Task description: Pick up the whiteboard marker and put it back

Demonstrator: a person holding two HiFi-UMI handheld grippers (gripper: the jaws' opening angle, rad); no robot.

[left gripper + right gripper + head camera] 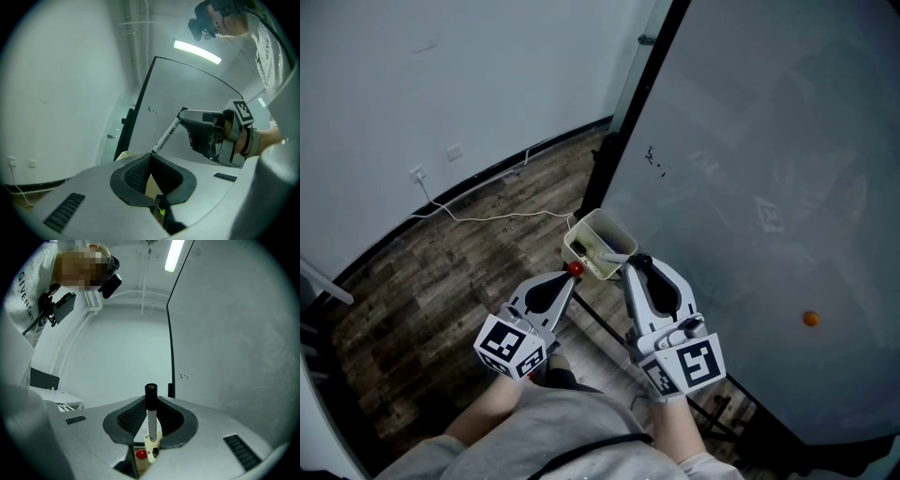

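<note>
A white-barrelled whiteboard marker (150,420) with a black end stands upright between the pads of my right gripper (151,414), which is shut on it. From the left gripper view the same marker (167,135) slants down out of the right gripper (205,135) towards a white box (602,241) fixed at the whiteboard's lower edge. My left gripper (570,276) sits just left of the box with its tips together and nothing between them. A small red thing (576,269) shows right at its tip.
The large grey whiteboard (769,187) fills the right side, with small black marks (654,161) and an orange magnet (810,319). Its black frame post (623,131) rises behind the box. A white cable (487,216) trails over the wooden floor from a wall socket.
</note>
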